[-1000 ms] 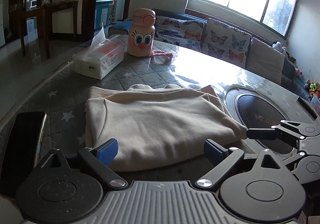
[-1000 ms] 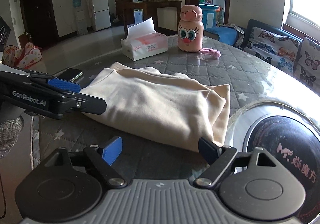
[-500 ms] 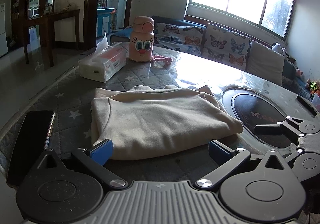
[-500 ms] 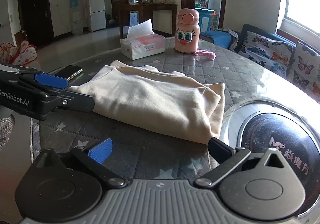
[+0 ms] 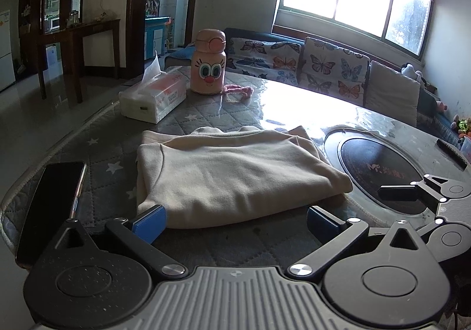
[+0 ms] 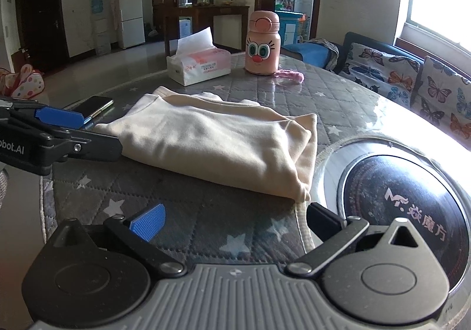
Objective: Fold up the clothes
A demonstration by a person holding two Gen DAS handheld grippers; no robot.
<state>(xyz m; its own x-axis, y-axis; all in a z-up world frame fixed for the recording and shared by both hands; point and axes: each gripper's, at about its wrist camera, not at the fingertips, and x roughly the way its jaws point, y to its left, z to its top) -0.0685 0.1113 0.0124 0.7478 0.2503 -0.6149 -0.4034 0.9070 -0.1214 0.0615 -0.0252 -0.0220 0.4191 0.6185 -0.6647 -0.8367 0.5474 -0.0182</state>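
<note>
— Two grippers, both spread wide, neither one gripping anything. The left gripper has its ribbed blue pads parted just short of the near hem; the right gripper stands the same way, over bare quilting near the garment's corner.

— And the garment itself?

— A cream sweatshirt, soft and fleecy-looking, folded into a thick flat rectangle. It lies in the middle of the round table, on a grey quilted cover stitched in diamonds and dotted with white stars. In the right wrist view its right end is a stack of rounded folded edges, slightly puckered, reaching to the rim of the inset plate.

— What plate?

— A dark glossy glass disc set in a metal ring, printed with pale lettering. It sits just beside the cloth.

— Anything else on the table?

— A black phone, slim and shiny, lies flat at the left of the sweatshirt, near the table's piped edge. Further back, well apart from the clothes — a soft plastic tissue pack, white and pink, one sheet standing up, and next to it a squat pink bottle with a cartoon face. A fuzzy pink strap trails from its base.

— Do the grippers touch the cloth?

— The left one's blue pad looks right against the hem; whether it touches, I cannot tell.
</note>
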